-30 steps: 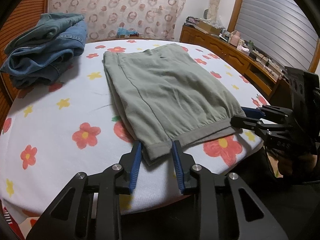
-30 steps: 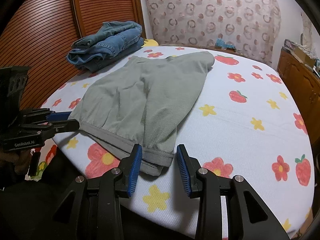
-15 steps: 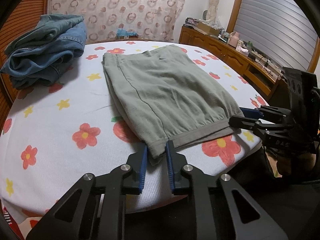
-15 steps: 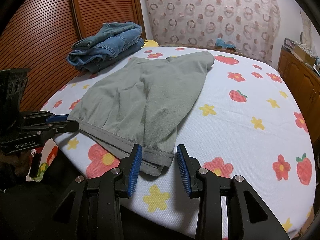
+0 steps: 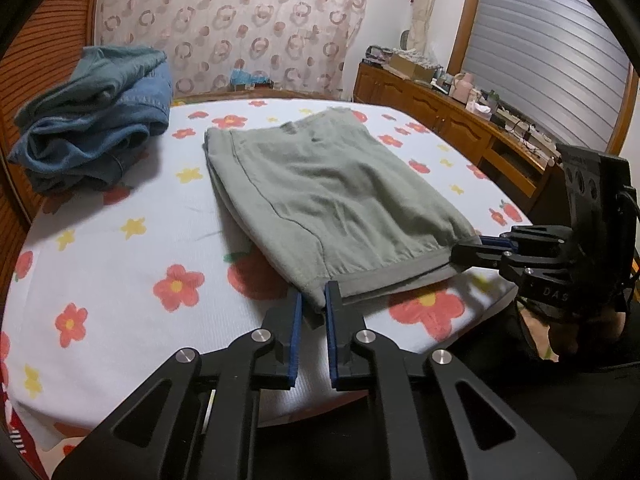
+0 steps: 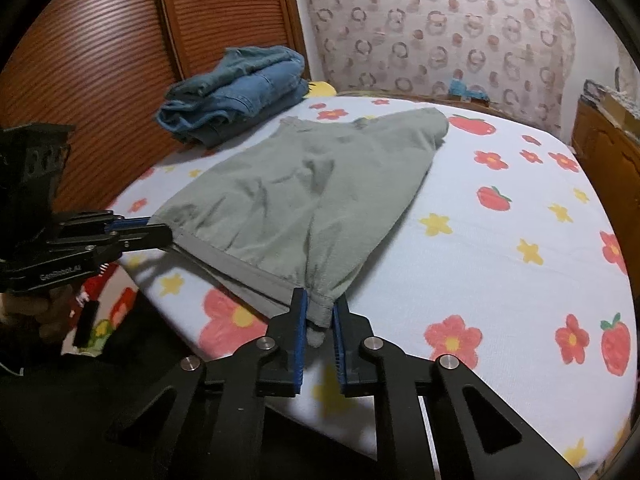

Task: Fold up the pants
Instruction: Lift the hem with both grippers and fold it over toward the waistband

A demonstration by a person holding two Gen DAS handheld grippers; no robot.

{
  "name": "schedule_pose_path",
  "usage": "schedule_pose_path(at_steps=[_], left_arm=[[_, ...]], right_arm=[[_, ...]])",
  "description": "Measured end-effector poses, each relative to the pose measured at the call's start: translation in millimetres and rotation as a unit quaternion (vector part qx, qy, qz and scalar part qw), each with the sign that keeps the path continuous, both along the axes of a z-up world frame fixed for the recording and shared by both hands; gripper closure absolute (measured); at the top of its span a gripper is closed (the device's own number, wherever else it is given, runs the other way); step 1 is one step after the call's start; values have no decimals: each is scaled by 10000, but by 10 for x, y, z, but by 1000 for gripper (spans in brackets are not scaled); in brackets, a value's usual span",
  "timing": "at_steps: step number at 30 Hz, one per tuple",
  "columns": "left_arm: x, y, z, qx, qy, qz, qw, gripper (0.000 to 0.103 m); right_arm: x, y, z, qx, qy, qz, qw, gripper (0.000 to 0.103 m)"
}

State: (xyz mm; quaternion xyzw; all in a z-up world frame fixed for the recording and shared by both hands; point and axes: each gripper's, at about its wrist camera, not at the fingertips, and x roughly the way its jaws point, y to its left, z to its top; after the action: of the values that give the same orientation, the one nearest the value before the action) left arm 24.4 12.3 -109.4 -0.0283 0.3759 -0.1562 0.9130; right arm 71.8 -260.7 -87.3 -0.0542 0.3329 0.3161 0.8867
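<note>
Grey-green pants (image 5: 332, 192) (image 6: 304, 184) lie folded flat on the flowered bed sheet (image 5: 120, 248), hem toward me. My left gripper (image 5: 314, 300) has its jaws closing on the hem's left corner, and the blue pads press on the fabric between them. At the hem's other corner my right gripper (image 6: 320, 306) is closing too, with the cloth bunched between its pads. Each gripper also shows in the other's view: the right gripper (image 5: 464, 248) at the hem's right end, the left gripper (image 6: 160, 236) at its left end. The hem band is stretched between them.
A pile of folded blue jeans (image 5: 96, 108) (image 6: 236, 88) sits at the far left of the bed. Slatted wooden doors (image 6: 100, 60) stand behind it. A wooden dresser (image 5: 440, 116) with small items runs along the right. The bed's near edge lies just under both grippers.
Both grippers' jaws have come together on the hem corners, the left steadily, the right in the last half second. The hem now runs taut between them.
</note>
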Motion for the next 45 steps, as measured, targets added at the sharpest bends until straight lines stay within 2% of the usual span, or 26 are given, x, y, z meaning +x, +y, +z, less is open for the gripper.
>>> schedule_pose_path(at_steps=[4, 16, 25, 30, 32, 37, 45], left_arm=[[-20, 9, 193, -21, -198, 9, 9998, 92], [-68, -8, 784, -26, -939, -37, 9956, 93], [-64, -16, 1090, 21, -1342, -47, 9909, 93], [109, -14, 1021, 103, -1327, -34, 9911, 93], [274, 12, 881, 141, -1116, 63, 9936, 93], [493, 30, 685, 145, -901, 204, 9956, 93], [808, 79, 638, 293, -817, 356, 9956, 93]], right_arm=[[-30, -25, 114, 106, -70, 47, 9999, 92], [-265, -82, 537, 283, -660, 228, 9972, 93], [-372, -191, 707, 417, -910, 302, 9945, 93], [-227, -173, 637, 348, -940, 277, 9946, 93], [-120, -149, 579, 334, -865, 239, 9954, 93], [180, -63, 521, 344, -676, 162, 9970, 93], [607, 165, 599, 143, -678, 102, 9975, 93]])
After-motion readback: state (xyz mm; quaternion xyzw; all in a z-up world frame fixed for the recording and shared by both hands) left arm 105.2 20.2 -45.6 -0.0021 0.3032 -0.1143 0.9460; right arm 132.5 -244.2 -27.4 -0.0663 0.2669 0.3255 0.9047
